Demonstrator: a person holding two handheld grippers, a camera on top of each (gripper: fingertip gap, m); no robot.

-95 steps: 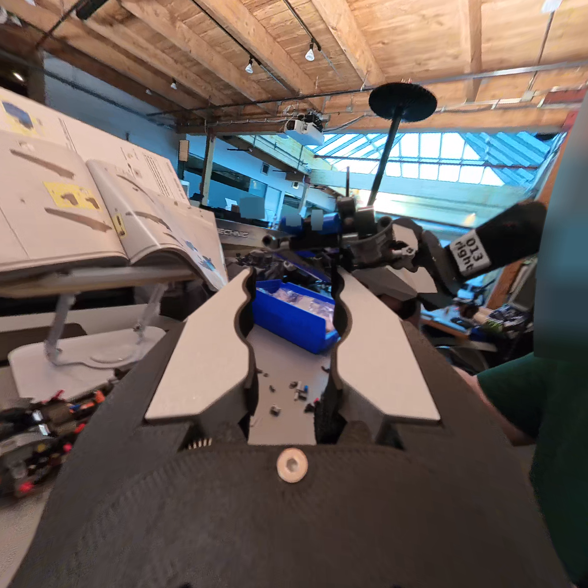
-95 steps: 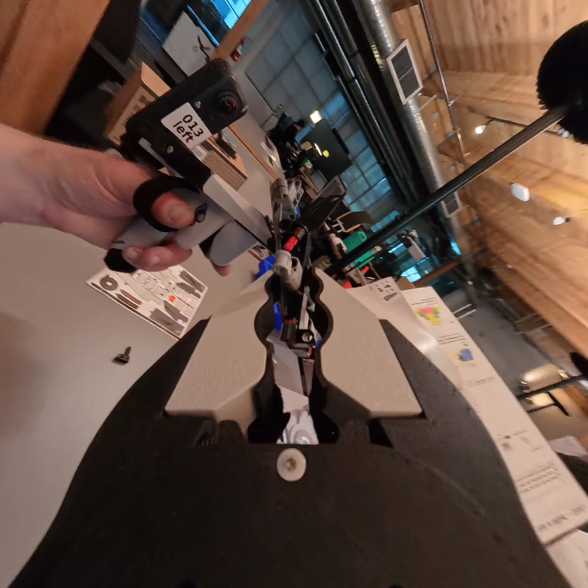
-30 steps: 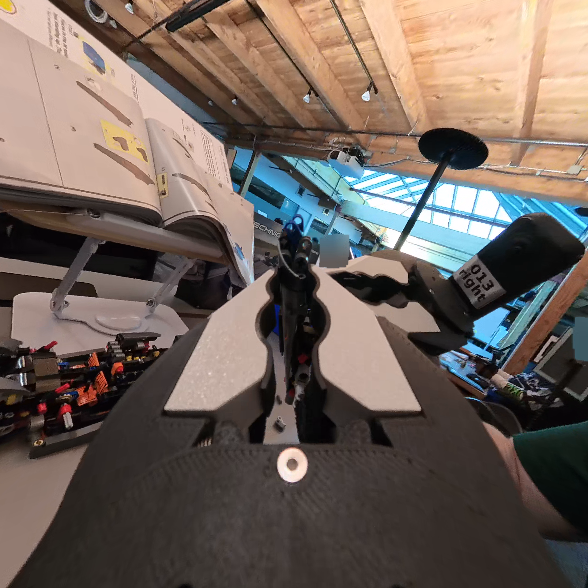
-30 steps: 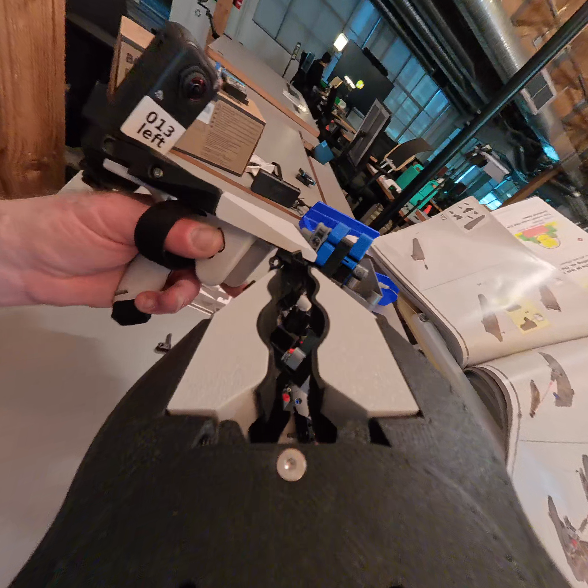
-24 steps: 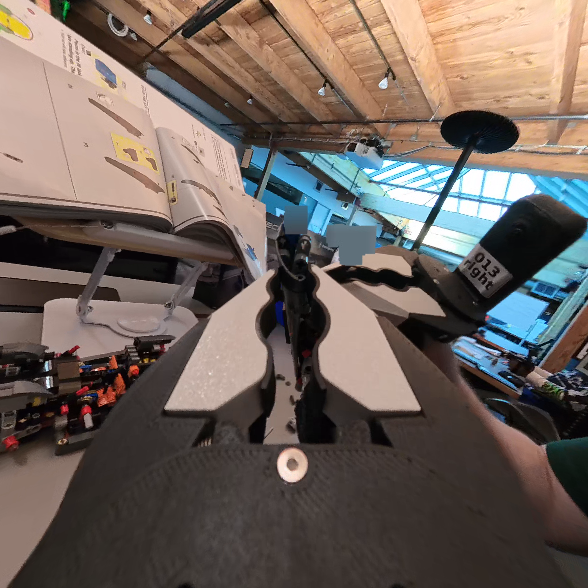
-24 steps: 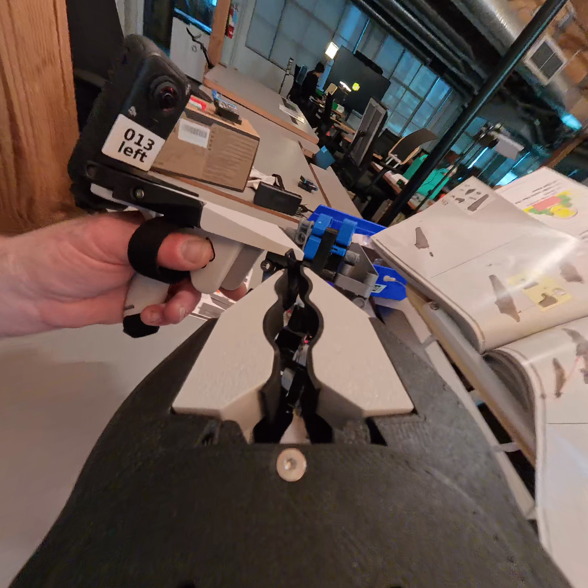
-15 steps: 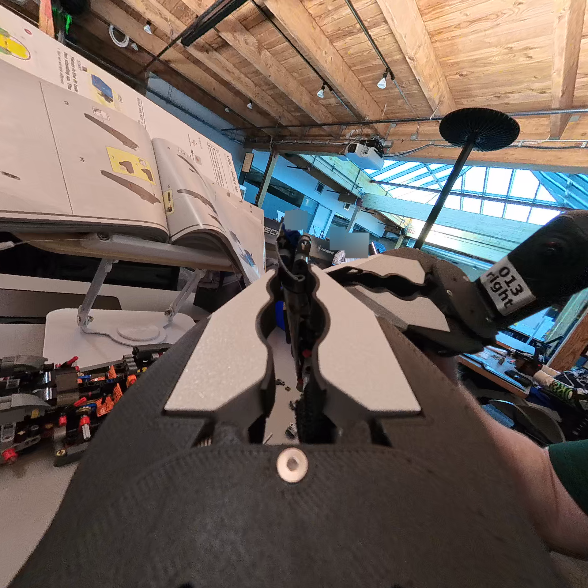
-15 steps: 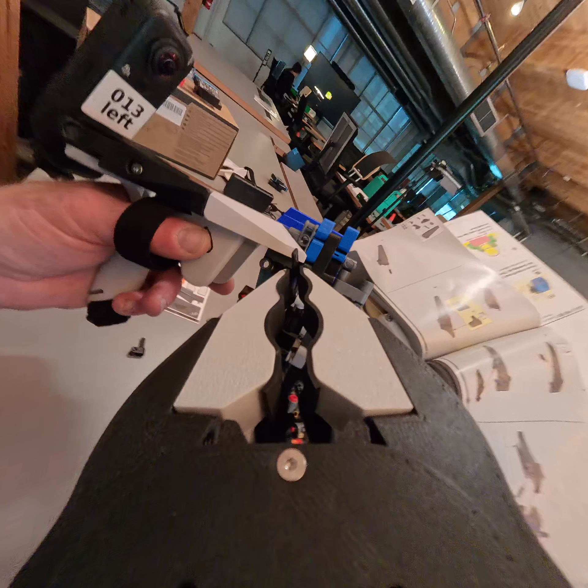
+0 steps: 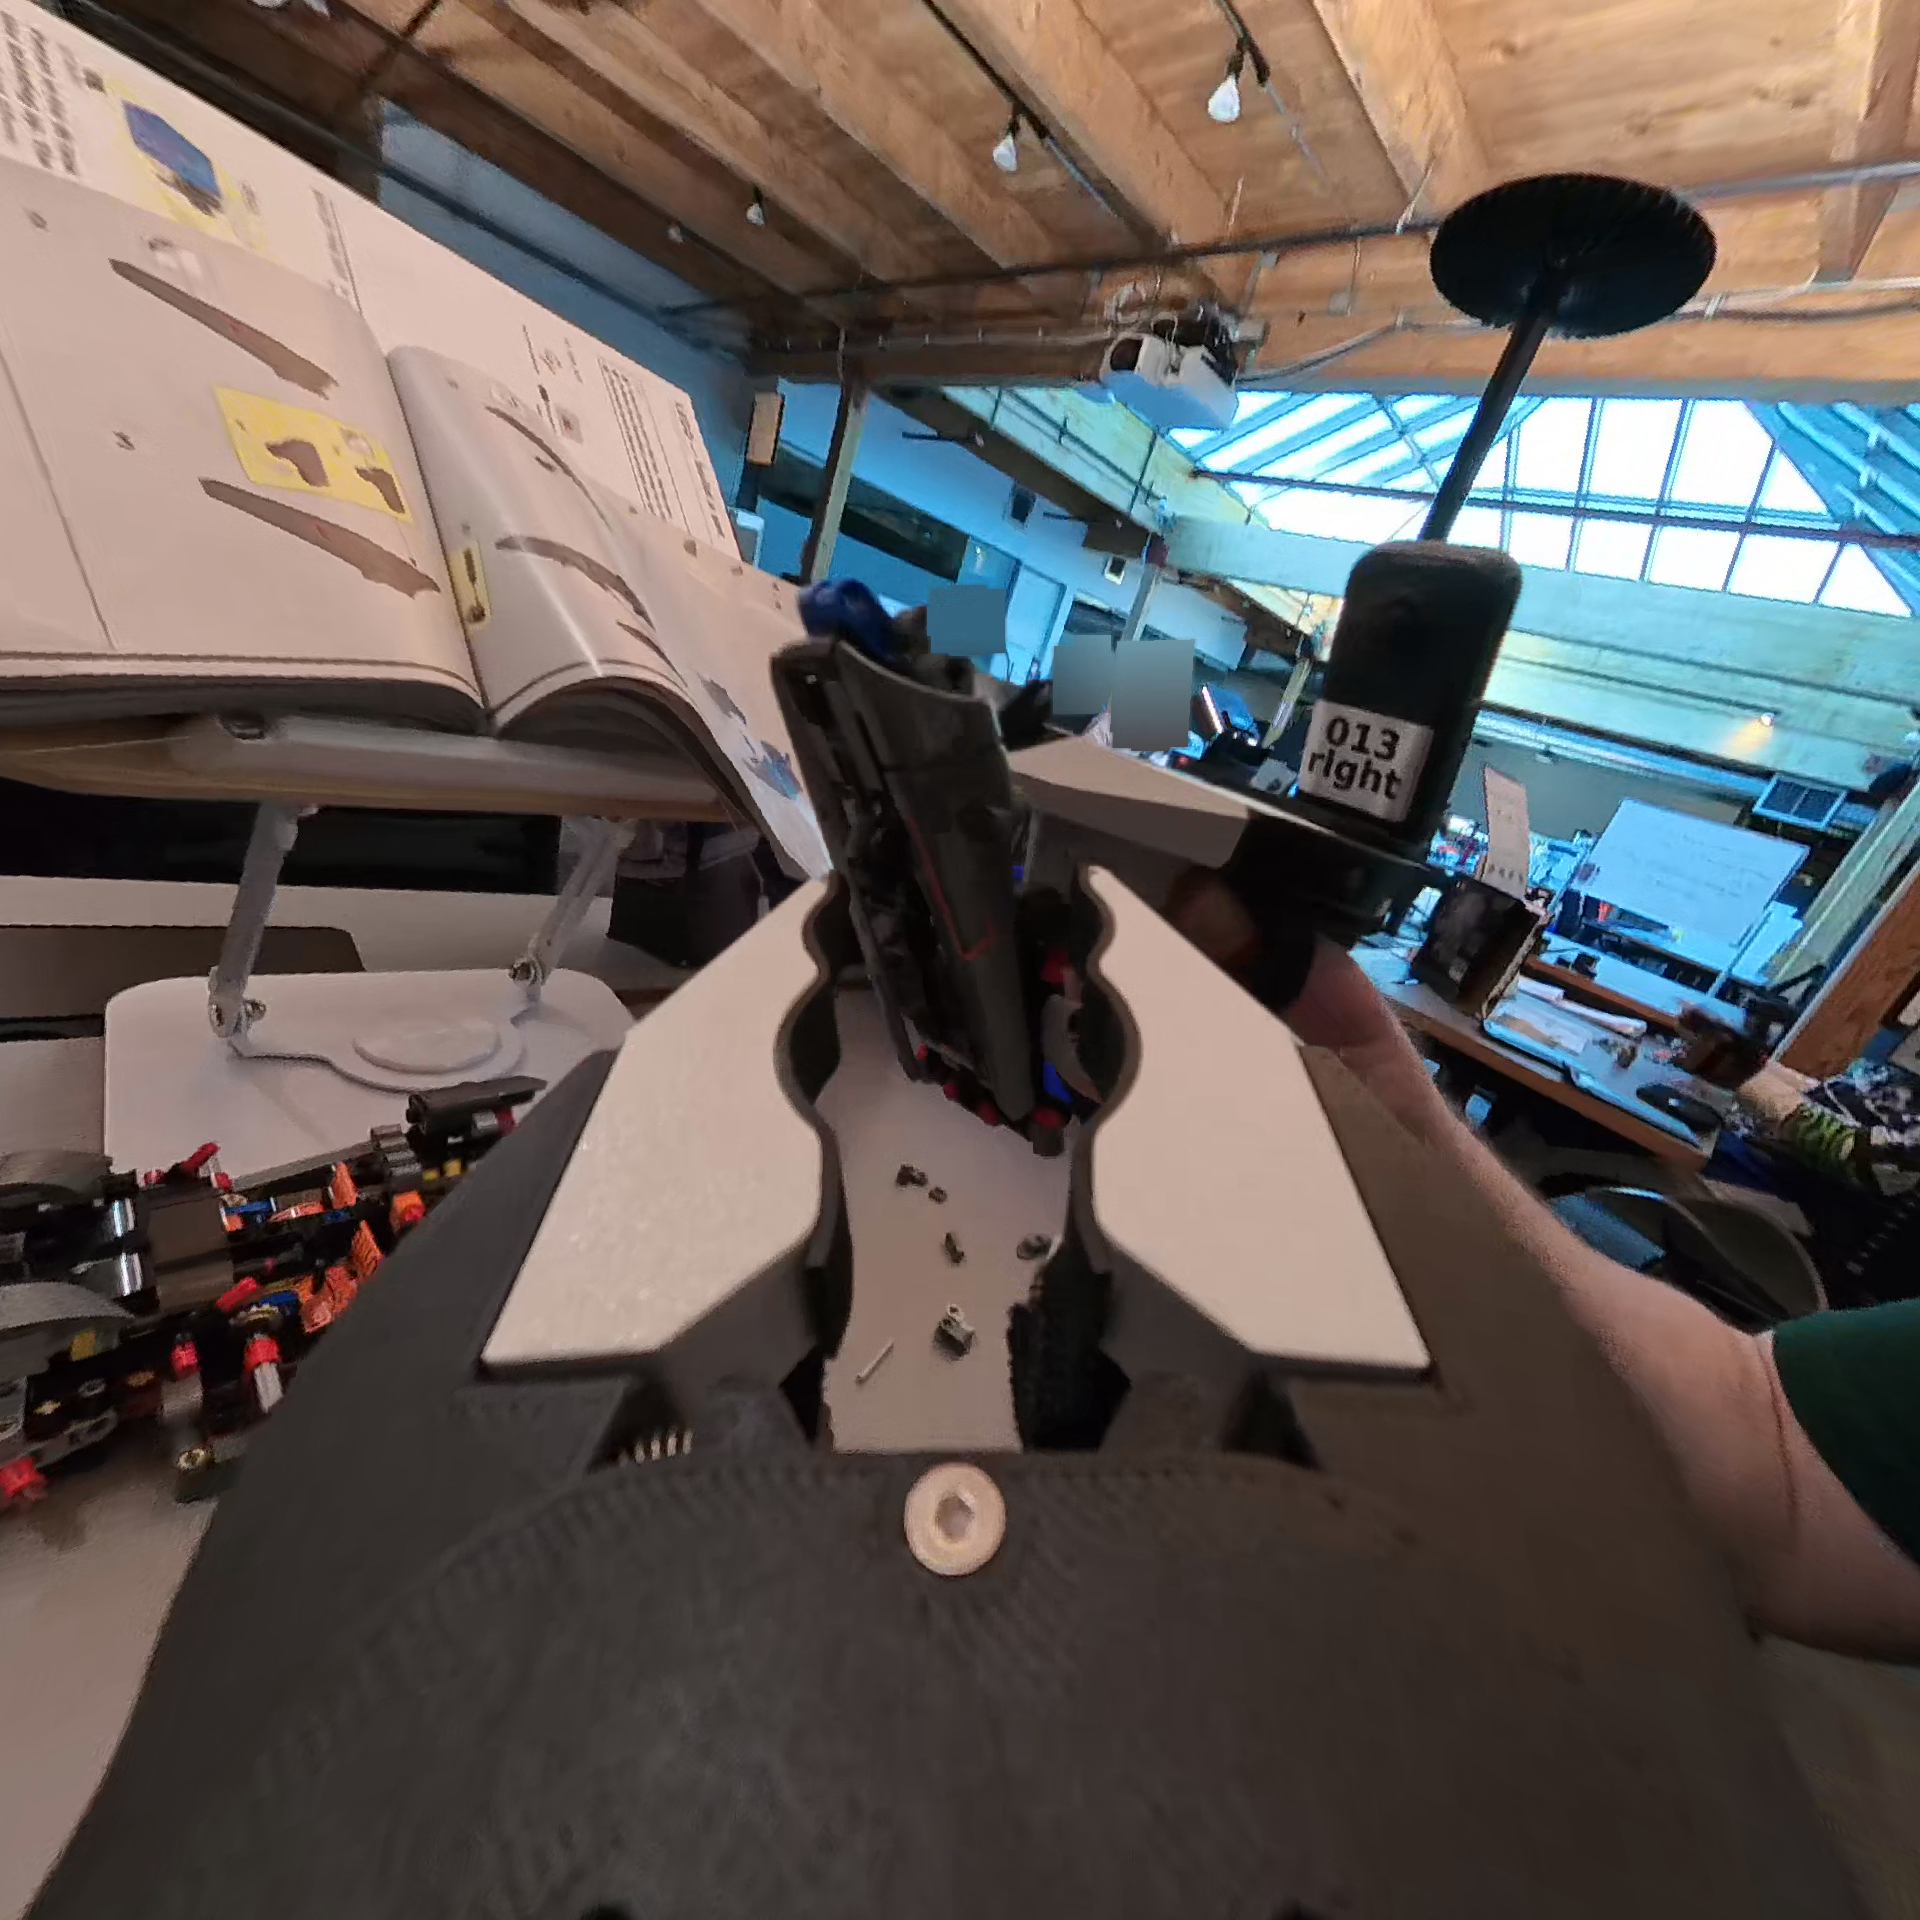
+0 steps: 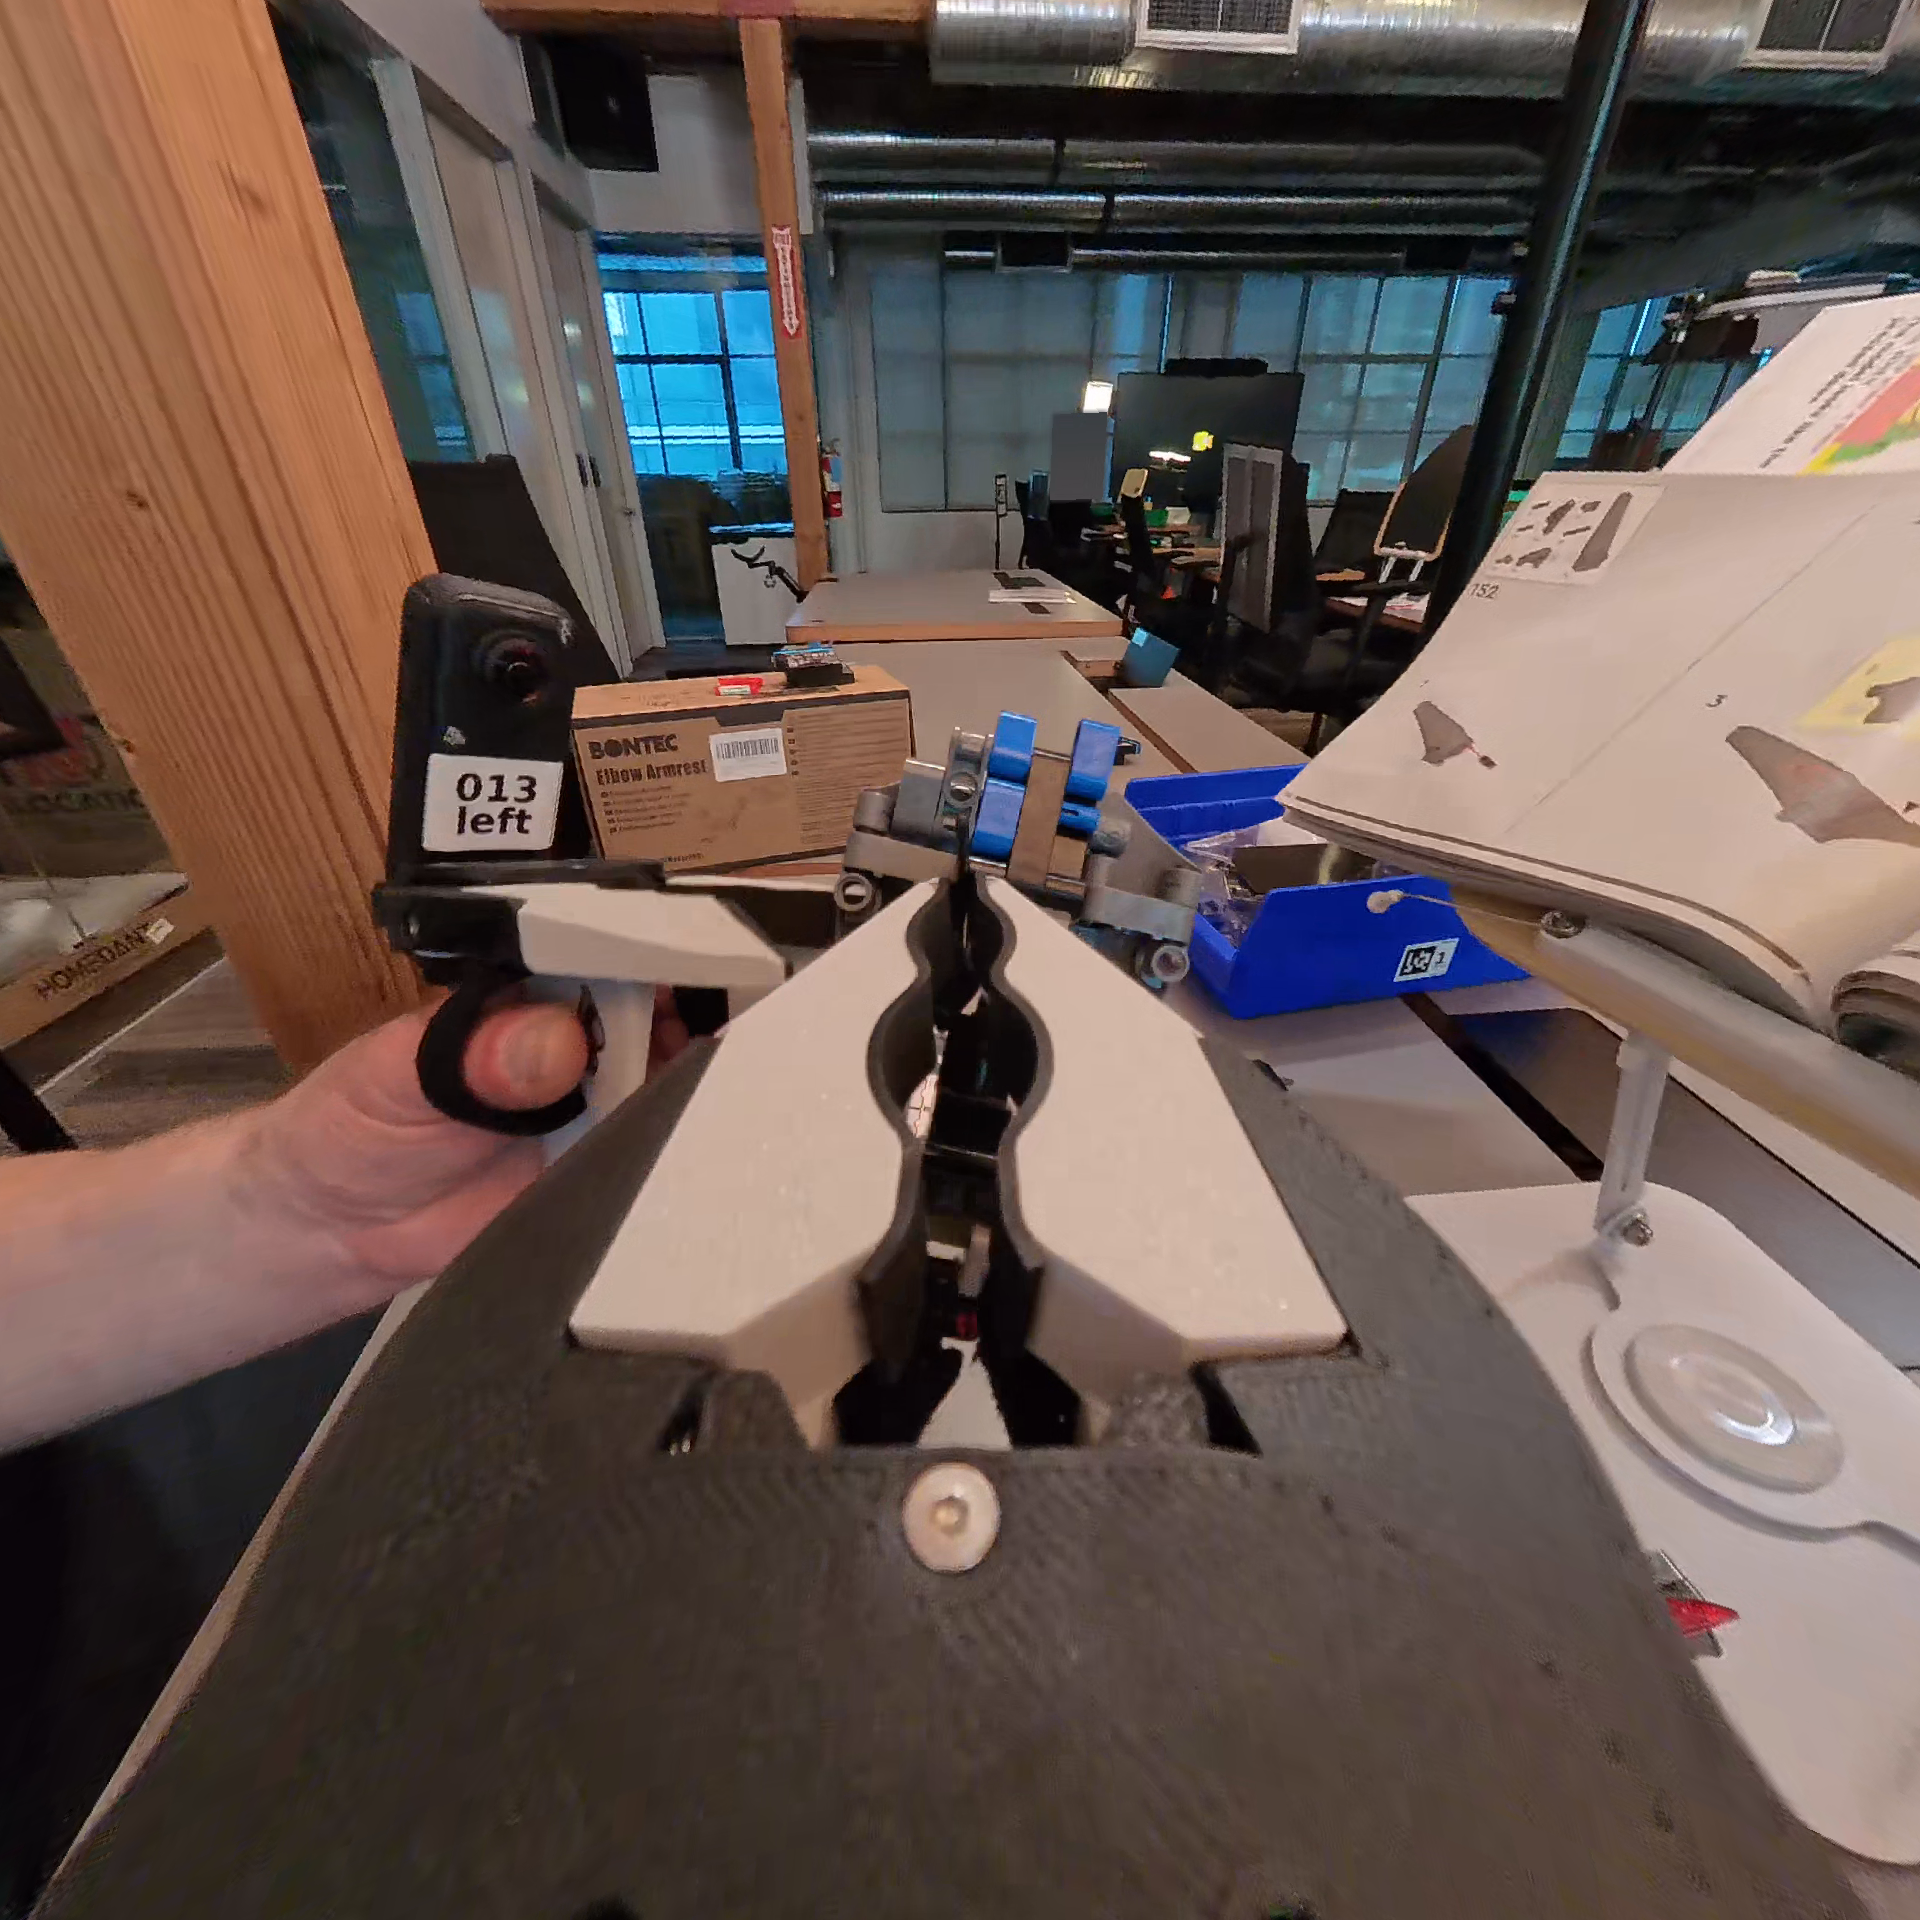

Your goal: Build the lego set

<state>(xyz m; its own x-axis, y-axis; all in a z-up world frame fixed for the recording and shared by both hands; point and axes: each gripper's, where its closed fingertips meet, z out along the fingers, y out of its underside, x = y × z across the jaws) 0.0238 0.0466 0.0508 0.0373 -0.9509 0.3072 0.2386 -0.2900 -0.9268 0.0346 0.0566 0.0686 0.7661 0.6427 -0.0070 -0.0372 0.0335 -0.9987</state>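
A dark lego sub-assembly with red pins and a blue and grey end is held in the air above the table. My right gripper is shut on it; it also shows in the left wrist view, coming in from the right. My left gripper is open, its fingers on either side of the sub-assembly, which leans toward the right finger. In the right wrist view the left gripper is at the left, held by a hand. A larger black and orange lego model lies on the table at the left.
An open instruction book rests on a white stand with a flat base. A blue parts bin sits behind the sub-assembly. Small loose parts lie on the table. A cardboard box and a wooden pillar stand at the left. The tips of both grippers are at nearly the same place.
My left gripper has opened and let go of the sub-assembly, which my right gripper keeps holding. The sub-assembly has turned, so its flat dark side faces the left wrist camera.
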